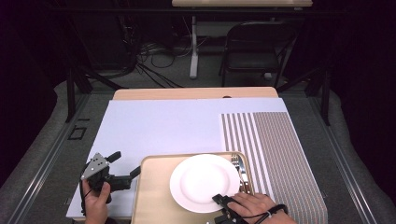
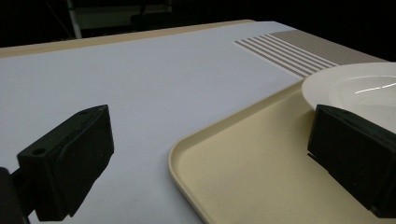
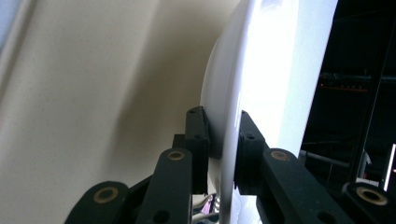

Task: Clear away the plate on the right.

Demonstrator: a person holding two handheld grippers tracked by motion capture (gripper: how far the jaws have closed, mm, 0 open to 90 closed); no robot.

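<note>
Grip phase on the plate, judged from the pictures. Going left to right: left hand-held gripper point(image 1: 122, 167) hovers just off the left edge of the beige rectangular plastic tray point(image 1: 152, 196), jaws spread apart with nothing between them; in the left gripper view the tray's rounded corner point(image 2: 187, 154) lies between the two black jaws, untouched. Round white ceramic plate point(image 1: 204, 182) sits on the tray, right of centre. Right hand-held gripper point(image 3: 223, 140) is clenched on the plate's near rim, one pad under and one over the edge point(image 3: 229, 116); in the high view it comes in from the bottom edge point(image 1: 224, 203).

Next move, as I read it: lift the plate clear of the tray, keeping it level, since a rim grip on one side will let it tip or slip.

In the way: metal fork and knife point(image 1: 240, 169) lie on the tray just beside the plate's right edge. Brown-and-white striped placemat point(image 1: 280, 154) lies to the right on the white-covered counter point(image 1: 154, 126), bare and near.
</note>
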